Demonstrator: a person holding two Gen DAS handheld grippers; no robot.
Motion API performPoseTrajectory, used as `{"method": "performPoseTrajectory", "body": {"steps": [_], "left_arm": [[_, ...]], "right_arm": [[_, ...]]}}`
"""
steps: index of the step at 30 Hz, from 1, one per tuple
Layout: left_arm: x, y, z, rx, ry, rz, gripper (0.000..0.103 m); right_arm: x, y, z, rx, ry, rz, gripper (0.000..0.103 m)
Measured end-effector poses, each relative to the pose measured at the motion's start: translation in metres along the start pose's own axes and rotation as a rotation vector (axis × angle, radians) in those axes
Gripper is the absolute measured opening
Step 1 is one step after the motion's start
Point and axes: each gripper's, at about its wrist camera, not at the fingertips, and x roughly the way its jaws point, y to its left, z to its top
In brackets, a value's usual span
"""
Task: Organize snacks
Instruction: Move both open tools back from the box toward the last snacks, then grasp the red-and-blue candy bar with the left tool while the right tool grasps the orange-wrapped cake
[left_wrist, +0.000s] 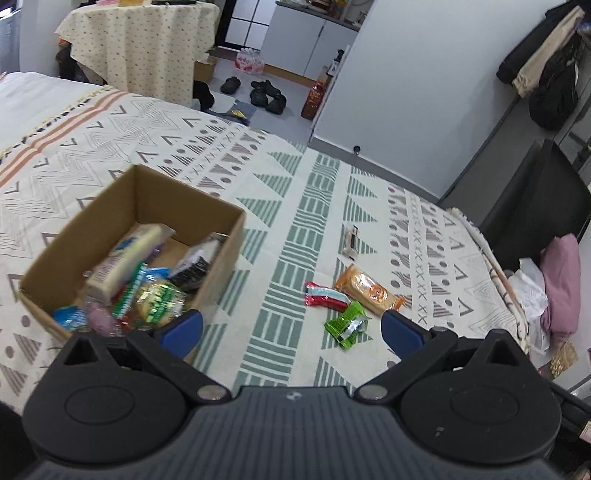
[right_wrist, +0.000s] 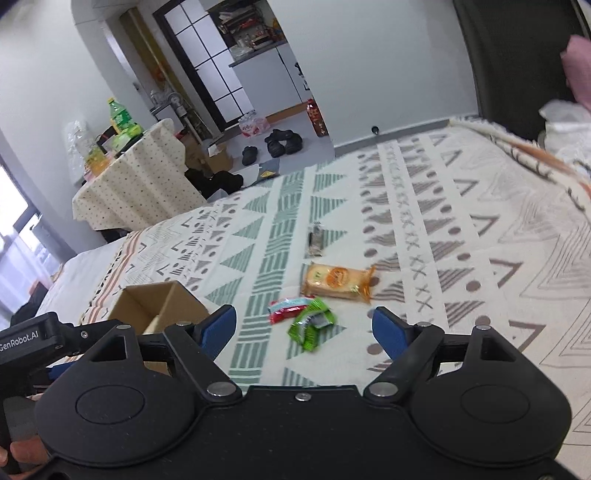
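Observation:
A cardboard box (left_wrist: 221, 236) with several snack packs inside sits on the patterned bedspread at the left; its corner shows in the right wrist view (right_wrist: 162, 299). Loose on the spread lie a green pack (left_wrist: 347, 325) (right_wrist: 312, 325), a red pack (left_wrist: 325, 295) (right_wrist: 286, 308), an orange biscuit pack (left_wrist: 367, 290) (right_wrist: 338, 282) and a small dark-and-clear pack (left_wrist: 350, 240) (right_wrist: 316, 240). My left gripper (left_wrist: 291, 328) is open and empty, above the spread between box and loose packs. My right gripper (right_wrist: 304, 332) is open and empty, just before the green pack.
The bedspread (left_wrist: 295, 192) ends at the far edge, with floor, shoes (left_wrist: 267, 94) and a cloth-covered table (left_wrist: 140, 48) beyond. A pink cushion (left_wrist: 561, 280) and white bags lie off the right edge. The left gripper's body (right_wrist: 33, 339) shows at the right view's lower left.

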Motion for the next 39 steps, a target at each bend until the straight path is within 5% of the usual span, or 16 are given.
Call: {"method": "performPoseTrajectory", "body": {"steps": [15,28,39], "left_arm": [[0.086,-0.020,0.003,-0.018,0.045,-0.018,0.096],[0.165,-0.023,0.007,-0.084,0.144,-0.031,0.058],[0.199,-0.030,0.007,-0.087,0.169,-0.002,0.057]], "right_arm": [[0.056,-0.035,0.002,0.023,0.036,0.007,0.072],[0.112,-0.045,0.014,-0.037,0.062,0.023,0.070],[0.141,-0.044,0.030,-0.037,0.005,0.112,0.062]]}}
